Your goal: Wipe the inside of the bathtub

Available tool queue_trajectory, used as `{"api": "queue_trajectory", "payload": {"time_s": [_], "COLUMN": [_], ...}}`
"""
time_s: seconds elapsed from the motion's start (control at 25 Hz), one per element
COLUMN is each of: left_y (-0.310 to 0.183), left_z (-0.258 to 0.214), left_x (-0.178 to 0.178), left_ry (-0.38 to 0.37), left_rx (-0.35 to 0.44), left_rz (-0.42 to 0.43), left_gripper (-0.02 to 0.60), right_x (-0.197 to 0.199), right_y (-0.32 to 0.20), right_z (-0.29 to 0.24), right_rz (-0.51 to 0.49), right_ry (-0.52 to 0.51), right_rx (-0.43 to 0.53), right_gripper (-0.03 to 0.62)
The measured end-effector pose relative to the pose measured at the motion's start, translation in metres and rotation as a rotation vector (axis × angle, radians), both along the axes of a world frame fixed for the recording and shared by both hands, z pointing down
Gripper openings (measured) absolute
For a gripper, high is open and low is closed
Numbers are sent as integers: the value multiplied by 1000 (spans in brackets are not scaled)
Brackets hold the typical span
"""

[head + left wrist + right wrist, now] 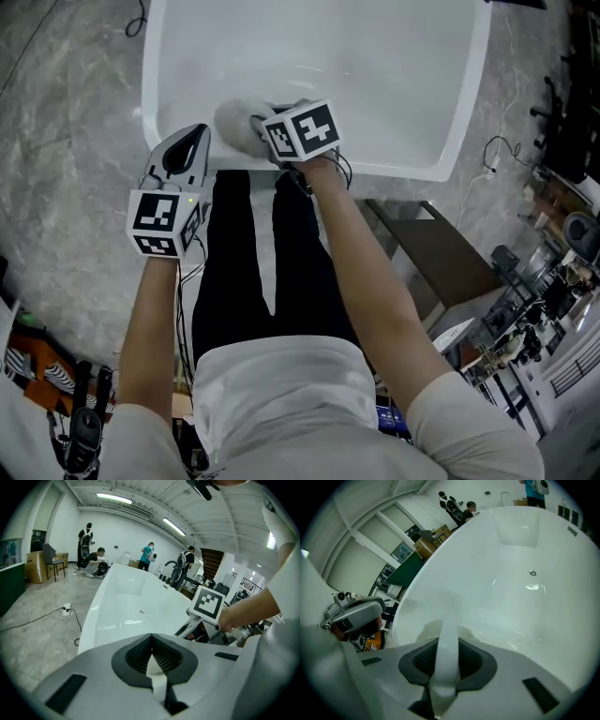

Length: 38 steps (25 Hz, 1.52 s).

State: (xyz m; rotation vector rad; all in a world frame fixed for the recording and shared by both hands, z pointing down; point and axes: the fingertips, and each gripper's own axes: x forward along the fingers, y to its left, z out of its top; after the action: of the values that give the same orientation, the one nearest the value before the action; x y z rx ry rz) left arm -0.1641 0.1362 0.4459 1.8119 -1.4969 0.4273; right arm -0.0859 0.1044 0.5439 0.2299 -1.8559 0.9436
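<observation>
Head view, looking steeply down: right gripper (263, 127) with fingers clamped on the white handle (447, 645) of a grey wiping pad (234, 124), at the near inner wall of the white bathtub (394, 84). Unwiped floor straight ahead. Left gripper (199, 134) closed, empty, just beside.

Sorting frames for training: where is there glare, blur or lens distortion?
Head view: faint glare streaks on the bathtub floor. Right gripper view: strong fisheye bend, highlight beside the drain, white handle blurred close up. Left gripper view: fisheye too, bright ceiling lights.
</observation>
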Motion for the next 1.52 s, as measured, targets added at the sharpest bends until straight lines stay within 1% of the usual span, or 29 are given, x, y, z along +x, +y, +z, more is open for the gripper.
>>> {"api": "queue_trajectory", "payload": {"time_s": [0.24, 0.44, 0.64, 0.76, 0.96, 1.12, 1.4, 1.52], "left_y": [10, 20, 27, 23, 12, 9, -9, -18], "left_z": [6, 8, 8, 7, 12, 15, 17, 19], "left_x": [-34, -58, -78, -79, -71, -66, -62, -61], "left_ry": [-15, -33, -42, -42, -38, -28, -10, -16], "left_rx": [-1, -1, 7, 16, 25, 23, 24, 13], "left_rz": [-52, -83, -111, -116, -90, -72, -60, -57], "left_gripper": [9, 9, 9, 9, 9, 9, 9, 9], "right_x": [-43, -68, -84, -84, -86, -88, -86, -85], "right_y": [14, 24, 32, 29, 20, 15, 4, -2], "right_z": [-4, -8, -10, -2, 17, 32, 61, 72], "right_rz": [-23, -38, -26, -4, 21, 53, 81, 85], "right_ry": [-49, -84, -95, -72, -44, -23, 12, 25], "right_rx": [-7, -11, -20, -18, -31, -42, -50, -42], "right_gripper": [97, 97, 97, 95, 95, 95, 95, 95]}}
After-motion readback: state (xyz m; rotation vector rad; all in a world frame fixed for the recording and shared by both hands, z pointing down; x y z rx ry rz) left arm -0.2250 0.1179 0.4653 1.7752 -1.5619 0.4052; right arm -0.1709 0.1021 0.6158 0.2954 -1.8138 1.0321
